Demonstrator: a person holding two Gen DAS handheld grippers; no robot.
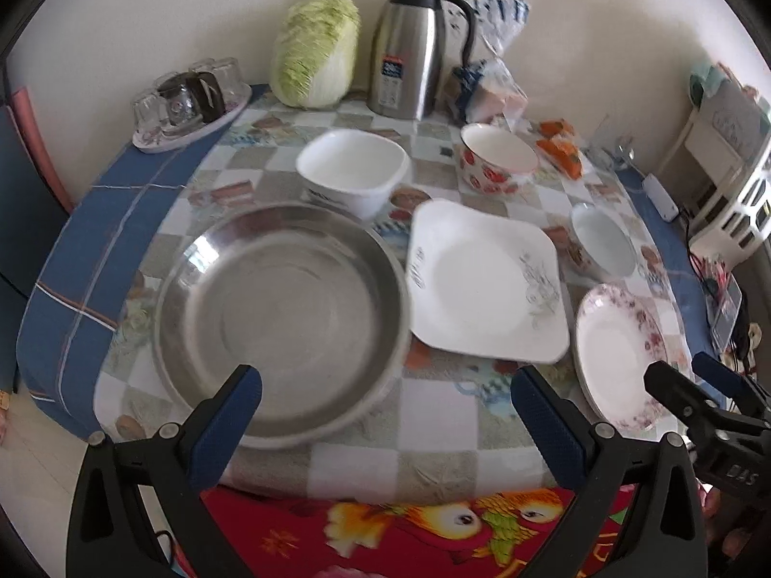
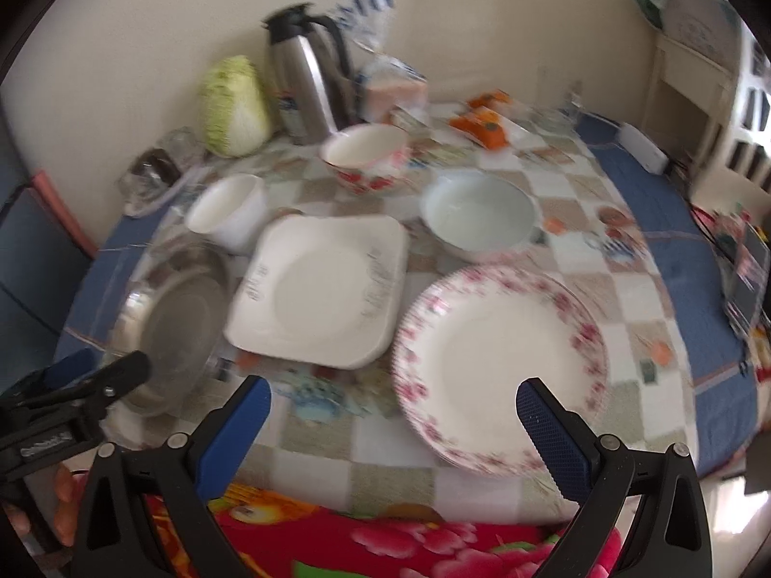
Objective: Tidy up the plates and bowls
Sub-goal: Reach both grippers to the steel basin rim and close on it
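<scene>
Near table edge: bare checked cloth (image 1: 433,438) open to approach | middle: steel basin (image 1: 282,318), square plate (image 1: 486,284), floral plate (image 2: 498,375) crowd close | rear: bowls, flask (image 1: 409,48), cabbage (image 1: 315,50) block wall side

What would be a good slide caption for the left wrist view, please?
Open left gripper hovers before a steel basin, square plate and bowls.

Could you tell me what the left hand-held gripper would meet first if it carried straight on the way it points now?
Probably the steel basin: the open left hand-held gripper points over the basin's near right rim. Depth is unclear, so it might pass above it.
</scene>
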